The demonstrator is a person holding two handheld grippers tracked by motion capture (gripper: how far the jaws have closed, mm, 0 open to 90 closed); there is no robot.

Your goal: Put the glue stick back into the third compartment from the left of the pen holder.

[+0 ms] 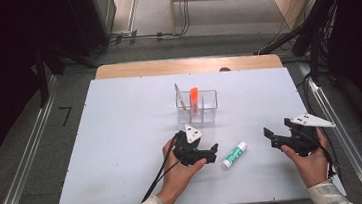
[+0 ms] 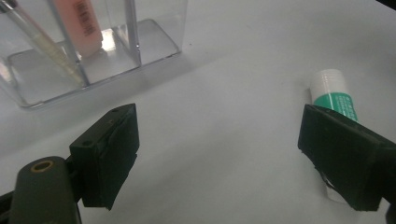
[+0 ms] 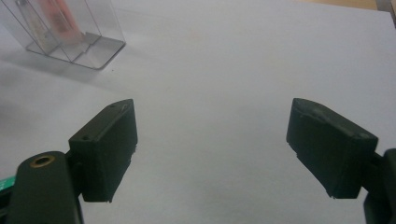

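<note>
From the high view, my left gripper (image 1: pixel 209 152) rests low over the white table (image 1: pixel 122 138), just in front of the clear organizer (image 1: pixel 197 107), its jaws spread and pointing to the right. The glue stick (image 1: pixel 235 155) lies flat on the table just beside those jaw tips, white cap up and away from me, green label toward me. It sits near my left gripper and well apart from my right gripper (image 1: pixel 272 136), which I hold over the right part of the table with its jaws parted and nothing between them. In the organizer an orange tube (image 1: pixel 195 99) stands in one compartment and a thin pen-like stick (image 1: pixel 180 97) leans in the one to its left.

In the left gripper view, my left gripper (image 2: pixel 219 154) has its jaws spread wide over bare table. The glue stick (image 2: pixel 335 93) lies at the far side of the right-hand jaw, which covers its lower end; its white cap and part of the green label stick out beyond the jaw. It is not between the pads. The organizer (image 2: pixel 154 37) stands at the upper left.

In the right gripper view, my right gripper (image 3: pixel 212 149) has its jaws wide apart with only white table between them. The organizer (image 3: pixel 100 44) stands far off at the upper left.
</note>
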